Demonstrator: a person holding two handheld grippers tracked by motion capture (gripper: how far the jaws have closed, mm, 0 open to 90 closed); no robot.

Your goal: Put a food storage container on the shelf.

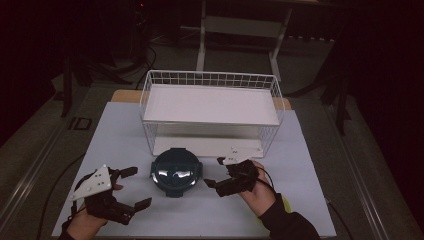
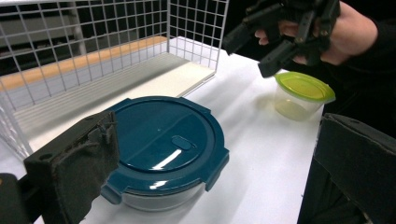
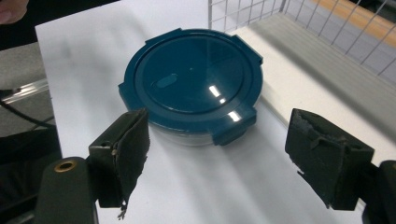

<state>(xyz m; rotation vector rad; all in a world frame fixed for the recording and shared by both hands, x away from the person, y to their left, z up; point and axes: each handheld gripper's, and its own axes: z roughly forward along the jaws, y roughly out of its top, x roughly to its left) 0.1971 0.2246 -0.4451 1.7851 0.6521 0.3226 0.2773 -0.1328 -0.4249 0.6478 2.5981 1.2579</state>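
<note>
Left tongs (image 1: 131,188): wide open, holding nothing, low over the worktop (image 1: 125,130); jaws point toward the box, which sits just ahead of them and to their right.
Box (image 1: 176,171): round, clear body under a dark blue clip lid; it stands on the worktop between the two tongs, touched by neither.
Right tongs (image 1: 216,172): open and empty, just right of the box, jaws turned toward it.
Left gripper view: past the box (image 2: 170,147) it shows a small tub (image 2: 301,95) with a yellow-green lid, under the right hand (image 2: 345,32); in the high view only a sliver of it peeks out beside that wrist.
Right gripper view: the box (image 3: 191,81) lies ahead, centred between its two spread jaws; the lid's four clips show plainly.
Rack (image 1: 212,80): white wire basket shelf just beyond the box; its lower board comes close to the box's far side.
Room: bare worktop lies in front of both tongs and around the box's near side; the far side is hemmed by the rack.
</note>
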